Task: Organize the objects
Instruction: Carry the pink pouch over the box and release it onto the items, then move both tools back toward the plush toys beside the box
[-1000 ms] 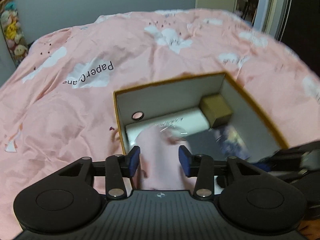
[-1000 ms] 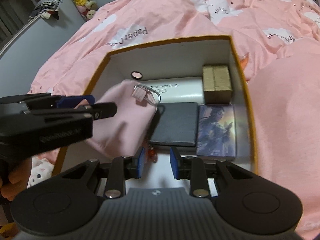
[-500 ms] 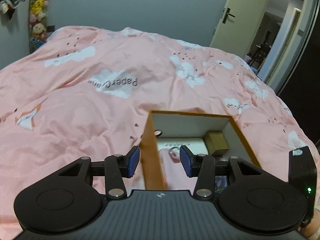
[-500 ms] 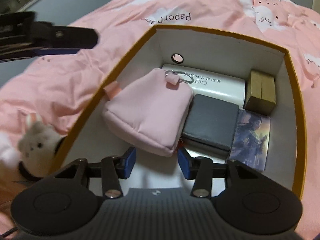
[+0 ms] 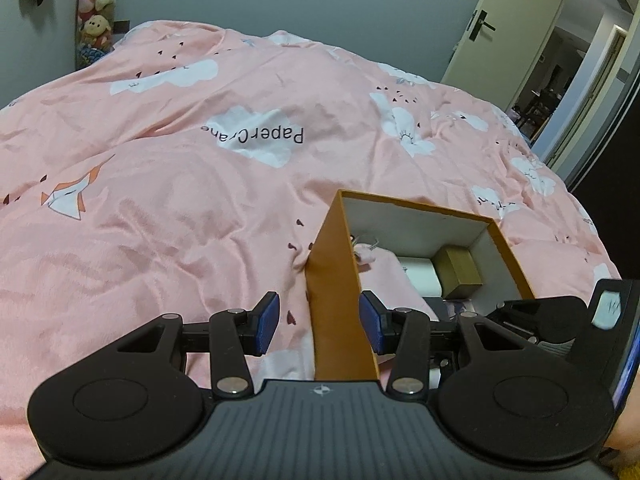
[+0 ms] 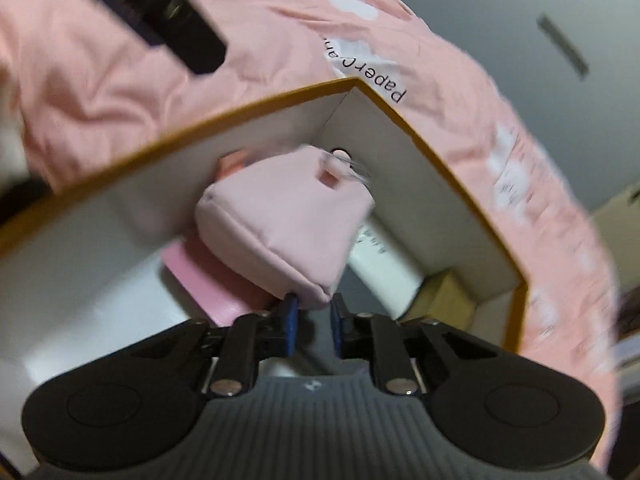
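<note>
Pink fabric pouch (image 6: 280, 224), in orange-rimmed box (image 6: 256, 100), pinched at its near corner.

Soft padded pouch with a metal clip (image 6: 352, 168) at its far end; long axis runs from the near corner away toward the box's far corner, leaning over a white carton (image 6: 384, 264) and a flat pink item (image 6: 208, 276). Right gripper (image 6: 313, 314): the nearer tool, directly in front of the pouch, jaws drawn together on the near corner of the fabric. Left gripper (image 5: 319, 322): outside the box at its left wall (image 5: 336, 280), fingers apart, straddling that wall without pressing it, nothing held. Small brown carton (image 5: 458, 266) in the far right corner. Pink bedspread (image 5: 200, 200) underneath. Judgement: any shift of the pouch falls to the right tool.
</note>
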Demonstrator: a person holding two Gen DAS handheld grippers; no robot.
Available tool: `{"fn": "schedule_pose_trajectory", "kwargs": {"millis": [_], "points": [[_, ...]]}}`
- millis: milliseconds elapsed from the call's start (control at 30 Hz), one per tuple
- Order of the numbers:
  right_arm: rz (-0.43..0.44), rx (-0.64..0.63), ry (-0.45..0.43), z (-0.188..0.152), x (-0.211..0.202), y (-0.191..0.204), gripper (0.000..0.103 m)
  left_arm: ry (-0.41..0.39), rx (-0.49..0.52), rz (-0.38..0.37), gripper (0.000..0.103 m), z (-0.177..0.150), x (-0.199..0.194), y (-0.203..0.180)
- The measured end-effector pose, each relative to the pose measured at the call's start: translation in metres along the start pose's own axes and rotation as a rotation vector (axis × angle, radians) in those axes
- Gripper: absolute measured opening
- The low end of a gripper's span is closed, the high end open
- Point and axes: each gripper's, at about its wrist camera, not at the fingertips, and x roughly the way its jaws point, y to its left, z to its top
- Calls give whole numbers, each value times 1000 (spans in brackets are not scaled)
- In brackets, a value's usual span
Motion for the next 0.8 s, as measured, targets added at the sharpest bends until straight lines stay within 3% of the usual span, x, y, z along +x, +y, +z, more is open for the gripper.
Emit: {"fn": "schedule_pose_trajectory", "kwargs": {"millis": [367, 467, 500, 533, 800], "points": [[107, 148, -17, 0, 13, -23, 23, 15, -4, 25, 52, 0, 4, 6], [124, 165, -24, -4, 6, -25, 29, 16, 9, 38, 52, 0, -1, 8], [127, 183, -26, -4, 4, -29, 39, 13, 15, 42, 52, 0, -5, 8], [125, 205, -31, -4, -1, -31, 45, 9, 21, 44, 52, 1, -9, 8], [210, 539, -153, -17, -54, -53, 45, -9, 46, 37, 52, -5, -49, 9]]}}
